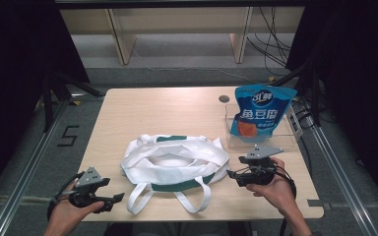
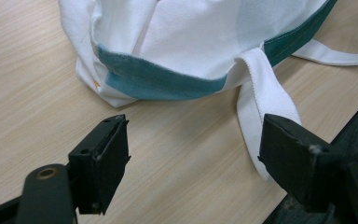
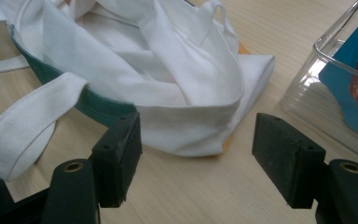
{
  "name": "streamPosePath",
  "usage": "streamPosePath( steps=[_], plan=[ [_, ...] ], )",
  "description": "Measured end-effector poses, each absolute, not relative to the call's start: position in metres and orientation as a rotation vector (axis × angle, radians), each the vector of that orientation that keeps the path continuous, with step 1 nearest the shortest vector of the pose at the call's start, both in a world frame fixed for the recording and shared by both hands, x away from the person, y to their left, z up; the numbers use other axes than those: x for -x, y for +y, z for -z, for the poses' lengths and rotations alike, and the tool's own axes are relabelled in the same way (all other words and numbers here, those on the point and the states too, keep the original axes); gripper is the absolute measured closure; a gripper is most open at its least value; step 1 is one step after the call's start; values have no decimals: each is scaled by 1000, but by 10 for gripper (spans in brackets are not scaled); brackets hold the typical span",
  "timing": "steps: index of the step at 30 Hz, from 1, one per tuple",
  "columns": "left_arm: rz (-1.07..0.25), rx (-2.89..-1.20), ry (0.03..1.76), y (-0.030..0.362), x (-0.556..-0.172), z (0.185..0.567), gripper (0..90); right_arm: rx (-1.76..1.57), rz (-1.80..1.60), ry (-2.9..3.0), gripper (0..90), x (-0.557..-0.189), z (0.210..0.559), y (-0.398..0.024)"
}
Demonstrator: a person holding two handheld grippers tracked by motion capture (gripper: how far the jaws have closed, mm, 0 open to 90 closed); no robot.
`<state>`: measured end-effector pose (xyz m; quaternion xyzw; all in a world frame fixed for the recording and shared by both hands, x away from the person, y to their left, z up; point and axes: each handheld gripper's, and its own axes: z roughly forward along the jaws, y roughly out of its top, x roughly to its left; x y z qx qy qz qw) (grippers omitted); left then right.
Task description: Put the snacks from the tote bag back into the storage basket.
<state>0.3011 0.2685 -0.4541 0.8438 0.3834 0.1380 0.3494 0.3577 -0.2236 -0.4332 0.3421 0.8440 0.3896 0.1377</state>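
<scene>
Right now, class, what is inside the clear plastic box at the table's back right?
A blue snack pouch stands upright in the clear box, its top rising above the rim. Whatever lies behind or beneath the pouch is covered.

Both grippers are black: the left gripper (image 1: 112, 200) nearest the tote bag (image 1: 174, 162) and the right gripper (image 1: 232, 174) each carry a grey three-cornered plate with small dark holes. A black cable loops from each behind the hand. Seen close, the left gripper's blocky jaws hang on arms with brass-ringed pivot holes, and the forearms are bare of sleeves.

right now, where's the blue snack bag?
High view: the blue snack bag stands upright in the clear plastic box at the table's far right, behind the right claw.
</scene>
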Motion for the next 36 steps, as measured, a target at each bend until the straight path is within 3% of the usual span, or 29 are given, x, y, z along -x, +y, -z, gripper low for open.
streamPosePath(
  steps=[36],
  plan=[
    [-373, -2130, 1030, 266, -300, 457, 230, -1019, -1120, 2429, 261, -321, 443, -231]
  ],
)
